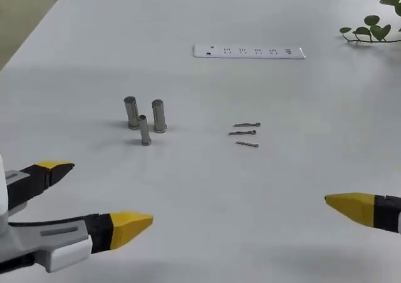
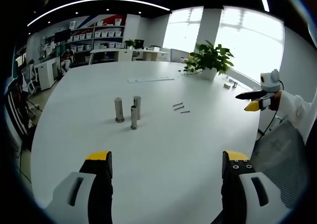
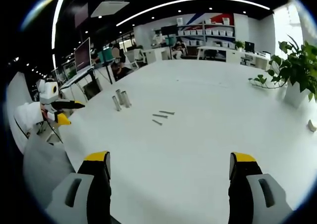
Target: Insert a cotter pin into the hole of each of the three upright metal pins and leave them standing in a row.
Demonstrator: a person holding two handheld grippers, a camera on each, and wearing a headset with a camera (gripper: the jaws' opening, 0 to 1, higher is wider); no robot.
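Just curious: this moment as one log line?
left gripper open | right gripper open | metal pins upright | cotter pins uninserted

We see 3 metal pins [image 1: 145,130] upright, clustered, front-left of power strip [image 1: 249,52]; 3 cotter pins [image 1: 242,133] lie flat, loose, in front of strip.

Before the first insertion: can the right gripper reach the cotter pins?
Likely yes: the right gripper is open, with bare table between it and the cotter pins; the metal pins stand off to one side.
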